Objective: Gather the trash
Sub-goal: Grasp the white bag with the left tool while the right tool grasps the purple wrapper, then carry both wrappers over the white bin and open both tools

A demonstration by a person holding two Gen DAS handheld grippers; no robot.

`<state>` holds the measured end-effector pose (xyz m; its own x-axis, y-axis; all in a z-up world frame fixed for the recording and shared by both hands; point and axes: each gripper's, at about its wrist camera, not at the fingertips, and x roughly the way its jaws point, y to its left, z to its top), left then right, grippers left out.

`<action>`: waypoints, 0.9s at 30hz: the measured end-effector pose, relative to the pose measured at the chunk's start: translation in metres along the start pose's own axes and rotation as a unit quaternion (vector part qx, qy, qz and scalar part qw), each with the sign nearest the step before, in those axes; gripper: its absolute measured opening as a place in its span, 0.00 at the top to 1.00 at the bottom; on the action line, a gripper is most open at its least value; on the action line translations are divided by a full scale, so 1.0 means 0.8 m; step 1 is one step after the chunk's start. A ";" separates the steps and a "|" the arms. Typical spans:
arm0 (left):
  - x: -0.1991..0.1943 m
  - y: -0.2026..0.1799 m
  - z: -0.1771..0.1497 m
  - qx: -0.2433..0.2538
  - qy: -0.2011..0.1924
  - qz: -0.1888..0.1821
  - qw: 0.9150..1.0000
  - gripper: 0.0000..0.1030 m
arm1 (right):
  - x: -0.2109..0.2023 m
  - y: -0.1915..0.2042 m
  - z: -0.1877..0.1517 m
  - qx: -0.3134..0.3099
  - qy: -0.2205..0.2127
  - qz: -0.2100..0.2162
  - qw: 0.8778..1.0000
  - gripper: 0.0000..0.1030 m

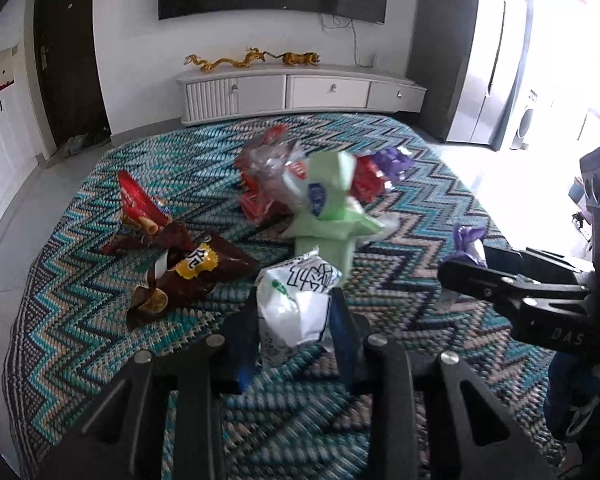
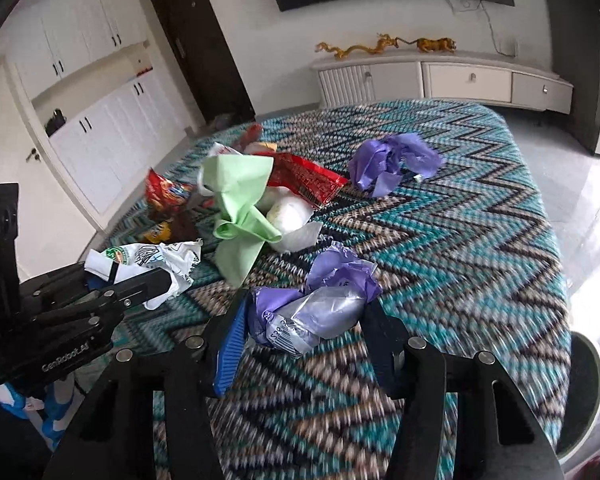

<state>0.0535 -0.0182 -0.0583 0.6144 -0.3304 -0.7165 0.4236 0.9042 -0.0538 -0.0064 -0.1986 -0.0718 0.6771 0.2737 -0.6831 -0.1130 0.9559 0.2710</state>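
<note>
Tabletop (image 1: pixel 100 208) covered with a teal zigzag-pattern cloth; trash scattered over it.

Left hand-held gripper (image 1: pixel 294 312): clenched on a white wrapper with black print (image 1: pixel 296 300), both fingers pressing its sides. The wrapper sits near the tabletop's near edge; whether it is lifted clear of the cloth cannot be told. In the right wrist view the same gripper (image 2: pixel 156 280) and white wrapper (image 2: pixel 148 260) appear at the left side.

Right hand-held gripper (image 2: pixel 304 320): jaws on either side of a purple-and-silver wrapper (image 2: pixel 316 308). The blue left finger touches the wrapper's crumpled end; the right finger is at its other end, contact there not clear. In the left wrist view this gripper (image 1: pixel 460 272) shows at the right edge with the purple wrapper (image 1: pixel 466 242) at its tip.

Other trash:
- Light green bag (image 1: pixel 332 208), crumpled, at the middle of the tabletop, lying over red wrappers (image 1: pixel 256 200) and clear plastic.
- Brown snack bag with yellow label (image 1: pixel 192 268), toward the left edge, beside a red snack bag (image 1: pixel 136 200).
- A 2nd purple wrapper (image 2: pixel 392 164), toward the far right corner, well apart from both grippers.

Background: white TV cabinet (image 1: pixel 300 92) with gold dragon figures on top.
</note>
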 end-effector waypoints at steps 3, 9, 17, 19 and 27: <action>-0.015 -0.017 0.004 0.013 -0.010 -0.005 1.000 0.71 | -0.026 -0.008 -0.006 0.008 -0.017 -0.007 1.000 0.48; -0.024 -0.042 0.018 0.033 -0.019 -0.015 0.999 0.71 | -0.042 -0.030 0.000 0.021 -0.032 -0.016 0.999 0.48; 0.011 -0.062 0.043 0.048 -0.010 -0.044 0.998 0.71 | -0.035 -0.063 0.015 0.049 -0.040 -0.049 0.997 0.48; 0.022 -0.071 0.049 0.055 -0.007 -0.052 0.997 0.71 | -0.035 -0.077 0.015 0.058 -0.042 -0.060 0.996 0.48; 0.059 -0.131 0.062 0.098 0.006 -0.104 0.990 0.71 | -0.054 -0.140 0.003 0.100 -0.051 -0.118 0.987 0.47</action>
<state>0.0715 -0.1418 -0.0521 0.4937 -0.4995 -0.7119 0.6612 0.7473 -0.0658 -0.0213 -0.3182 -0.0707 0.7380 0.0232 -0.6744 0.1967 0.9486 0.2479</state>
